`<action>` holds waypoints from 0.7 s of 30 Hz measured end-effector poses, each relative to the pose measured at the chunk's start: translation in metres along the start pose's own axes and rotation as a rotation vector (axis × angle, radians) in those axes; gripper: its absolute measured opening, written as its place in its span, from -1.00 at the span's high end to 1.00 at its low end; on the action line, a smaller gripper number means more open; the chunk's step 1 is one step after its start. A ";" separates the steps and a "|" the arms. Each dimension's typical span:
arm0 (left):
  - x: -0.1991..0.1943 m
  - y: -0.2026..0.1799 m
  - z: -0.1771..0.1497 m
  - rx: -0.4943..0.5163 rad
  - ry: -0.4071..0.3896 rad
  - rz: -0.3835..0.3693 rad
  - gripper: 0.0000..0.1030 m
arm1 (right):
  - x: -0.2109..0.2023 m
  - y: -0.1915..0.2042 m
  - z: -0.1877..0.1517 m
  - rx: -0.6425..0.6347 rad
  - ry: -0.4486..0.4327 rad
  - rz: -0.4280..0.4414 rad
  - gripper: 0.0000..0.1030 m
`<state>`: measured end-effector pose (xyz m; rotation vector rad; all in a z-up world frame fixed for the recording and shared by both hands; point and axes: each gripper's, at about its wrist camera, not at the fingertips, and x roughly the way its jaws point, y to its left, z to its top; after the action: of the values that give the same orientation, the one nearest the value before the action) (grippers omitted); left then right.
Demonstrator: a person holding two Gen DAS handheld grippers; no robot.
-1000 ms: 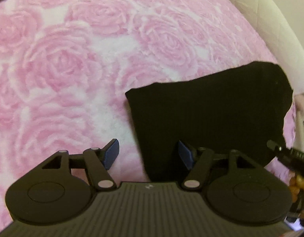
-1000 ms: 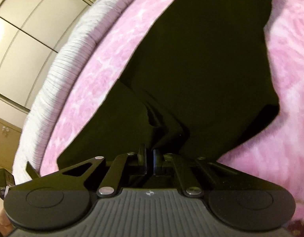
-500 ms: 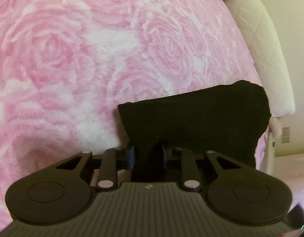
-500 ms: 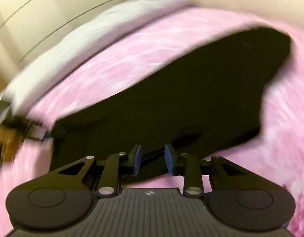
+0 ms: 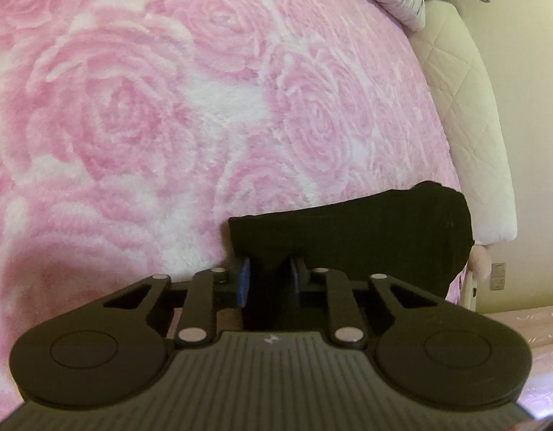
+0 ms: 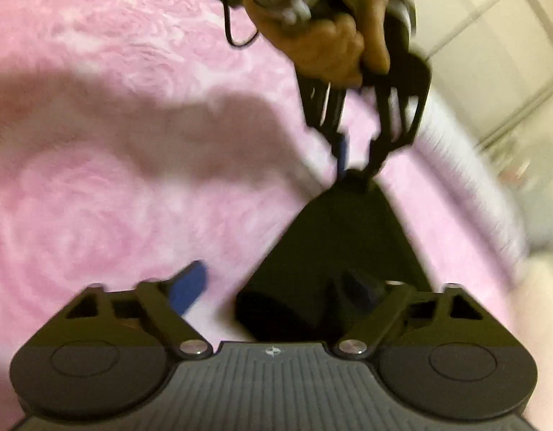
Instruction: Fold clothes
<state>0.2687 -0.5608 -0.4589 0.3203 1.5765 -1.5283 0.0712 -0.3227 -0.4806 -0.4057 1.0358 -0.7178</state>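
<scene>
Left gripper [image 5: 267, 277] pinches the black garment's [image 5: 351, 231] corner; right gripper [image 6: 276, 287] gapes wide, empty, above the pink blanket [image 5: 132, 125].

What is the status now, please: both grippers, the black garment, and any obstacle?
Left gripper shut on black garment. Right gripper open, garment edge between its fingers. Garment on pink blanket. Nothing in the way.

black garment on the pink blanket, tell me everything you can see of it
The plain black cloth garment looks soft and matte, folded into a compact shape on the pink rose-patterned fleece blanket. The left gripper is shut on one corner; in the right wrist view the fabric rises to that pinch. The open right gripper has one finger over it.
</scene>
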 end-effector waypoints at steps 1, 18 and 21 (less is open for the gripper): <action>-0.001 0.001 -0.001 -0.001 -0.005 -0.004 0.73 | 0.000 -0.001 -0.001 -0.005 0.003 -0.010 -0.68; -0.048 -0.156 0.021 0.025 -0.126 -0.217 0.92 | -0.082 -0.206 -0.042 0.700 -0.137 0.206 0.85; -0.036 -0.231 0.030 0.082 -0.144 -0.275 1.00 | -0.102 -0.268 -0.072 0.901 -0.183 0.231 0.85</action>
<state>0.1369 -0.6218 -0.2735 0.0365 1.4925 -1.7868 -0.1170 -0.4384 -0.2837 0.4165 0.4922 -0.8404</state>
